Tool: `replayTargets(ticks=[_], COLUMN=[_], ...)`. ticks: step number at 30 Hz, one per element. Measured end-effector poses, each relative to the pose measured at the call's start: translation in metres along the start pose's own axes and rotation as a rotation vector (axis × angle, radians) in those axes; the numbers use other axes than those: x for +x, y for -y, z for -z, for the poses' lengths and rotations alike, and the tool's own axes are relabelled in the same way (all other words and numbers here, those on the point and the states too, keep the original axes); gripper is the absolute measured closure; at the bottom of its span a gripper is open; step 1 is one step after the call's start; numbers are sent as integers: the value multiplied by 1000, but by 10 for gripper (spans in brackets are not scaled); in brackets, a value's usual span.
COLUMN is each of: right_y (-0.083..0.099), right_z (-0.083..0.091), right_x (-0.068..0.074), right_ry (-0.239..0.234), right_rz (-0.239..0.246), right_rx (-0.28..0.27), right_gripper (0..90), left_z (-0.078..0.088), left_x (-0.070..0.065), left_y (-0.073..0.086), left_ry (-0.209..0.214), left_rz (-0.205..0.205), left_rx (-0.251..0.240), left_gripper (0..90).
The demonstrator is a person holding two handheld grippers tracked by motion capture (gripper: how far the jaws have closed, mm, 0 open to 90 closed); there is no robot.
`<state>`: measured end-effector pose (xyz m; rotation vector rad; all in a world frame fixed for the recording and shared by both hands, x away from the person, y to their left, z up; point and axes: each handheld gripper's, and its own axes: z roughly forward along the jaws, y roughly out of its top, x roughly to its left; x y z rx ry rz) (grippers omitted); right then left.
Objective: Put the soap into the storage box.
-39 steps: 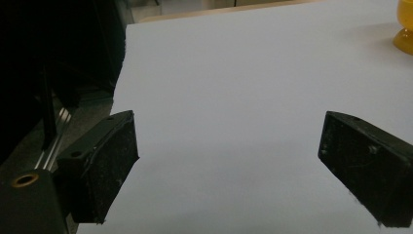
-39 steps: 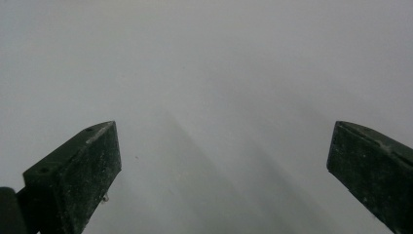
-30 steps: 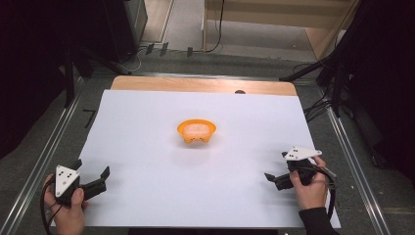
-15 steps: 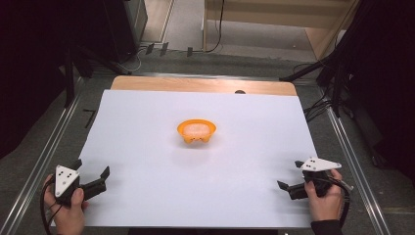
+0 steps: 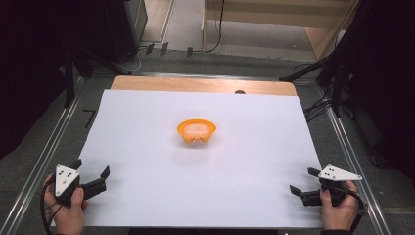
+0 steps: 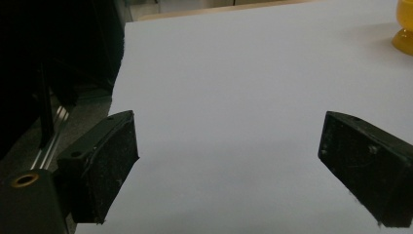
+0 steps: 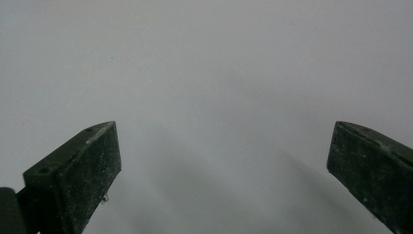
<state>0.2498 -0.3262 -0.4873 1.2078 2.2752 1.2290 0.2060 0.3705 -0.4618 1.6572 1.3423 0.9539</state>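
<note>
While the white sheet covering the table [image 5: 147, 147] is lying bare across nearly all its width, one small orange plastic bowl [image 5: 196, 131] holding something pale is sitting near its middle, well apart from every edge. A strip of bare wood is showing along the far edge, and metal rails are running down both sides. Two grippers are resting at the near corners, one per hand. The left gripper [image 5: 92, 176] is sitting just inside the left edge, its jaws standing wide apart and pointing inward toward the centre; its own view is catching the bowl [image 6: 404, 27] at the upper right. The right gripper [image 5: 304, 182] is lying near the right edge, jaws spread wide with nothing between them, pointing left over bare sheet.
</note>
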Motion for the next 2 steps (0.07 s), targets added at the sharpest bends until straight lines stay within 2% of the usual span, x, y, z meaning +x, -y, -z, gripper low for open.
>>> replayTargets(ticks=[2], right_y=[0], right_z=[0], right_x=[0], right_ry=[6], right_rz=[1], right_rx=[3], right_gripper=[0], left_z=[-1], left_x=[0], left_y=[0], left_ry=[0], left_rz=[6], left_rx=[9], left_gripper=[79])
